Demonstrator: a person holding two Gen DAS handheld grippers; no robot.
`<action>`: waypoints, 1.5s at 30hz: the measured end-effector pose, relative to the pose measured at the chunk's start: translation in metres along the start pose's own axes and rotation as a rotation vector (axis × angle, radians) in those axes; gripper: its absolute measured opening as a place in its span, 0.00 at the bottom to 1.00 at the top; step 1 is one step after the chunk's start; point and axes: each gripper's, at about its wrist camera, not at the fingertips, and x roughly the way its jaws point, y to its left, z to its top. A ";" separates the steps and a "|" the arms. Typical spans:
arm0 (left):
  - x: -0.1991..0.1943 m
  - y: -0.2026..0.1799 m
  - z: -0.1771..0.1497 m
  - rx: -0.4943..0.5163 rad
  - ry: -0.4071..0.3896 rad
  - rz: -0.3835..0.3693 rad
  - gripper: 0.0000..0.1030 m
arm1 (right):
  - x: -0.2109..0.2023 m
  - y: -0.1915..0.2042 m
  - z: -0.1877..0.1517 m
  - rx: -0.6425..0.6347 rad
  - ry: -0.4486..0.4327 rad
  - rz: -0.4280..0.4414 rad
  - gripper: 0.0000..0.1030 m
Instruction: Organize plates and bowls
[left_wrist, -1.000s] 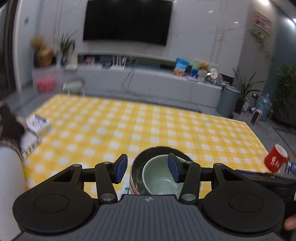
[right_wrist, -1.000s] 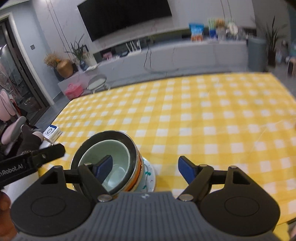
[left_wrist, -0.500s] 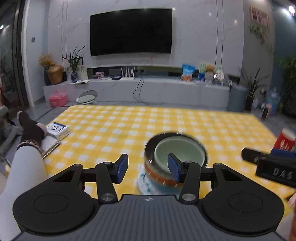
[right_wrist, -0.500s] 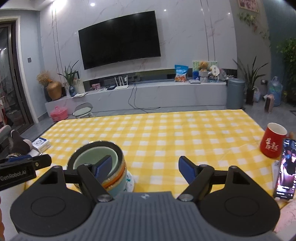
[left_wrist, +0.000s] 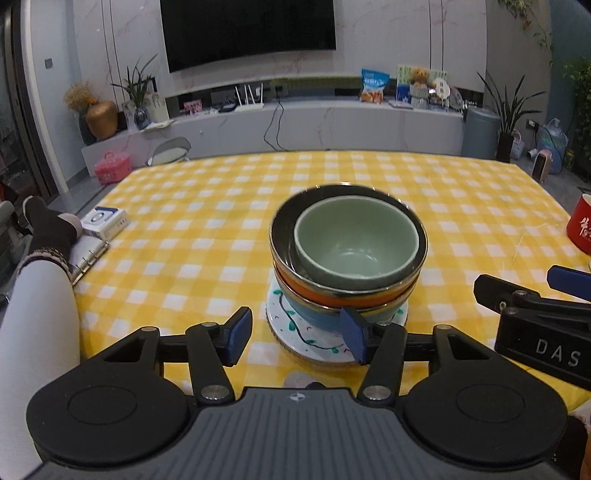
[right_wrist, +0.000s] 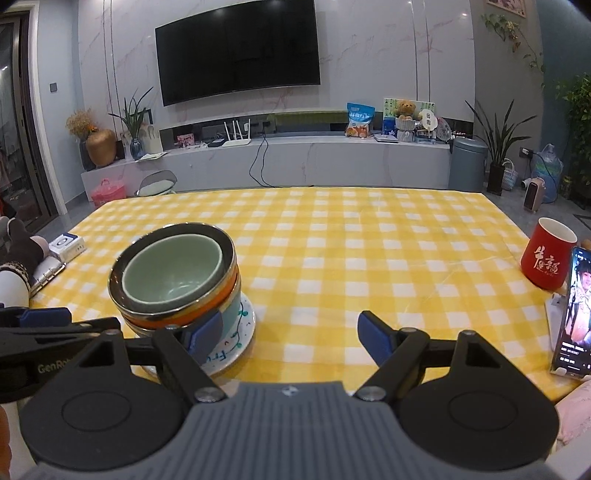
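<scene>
Hovering left gripper (left_wrist: 297, 334) | jaws just widening, empty | bowl stack (left_wrist: 349, 258) ahead

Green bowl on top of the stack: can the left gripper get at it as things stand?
Probably yes. The green bowl sits open-topped in the dark metal-rimmed bowl, nothing above it. The left gripper, jaws just opening and empty, sits low before the stack, so it would need to come up to the rim.
</scene>
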 end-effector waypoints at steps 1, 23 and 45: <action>0.003 0.000 0.000 0.001 0.008 0.001 0.67 | 0.003 0.000 -0.001 -0.004 0.005 -0.003 0.79; 0.009 -0.002 -0.001 -0.005 0.046 0.006 0.70 | 0.014 0.003 -0.007 -0.004 0.051 0.009 0.80; 0.006 -0.001 0.000 -0.010 0.047 0.006 0.70 | 0.017 0.003 -0.009 -0.005 0.057 -0.003 0.80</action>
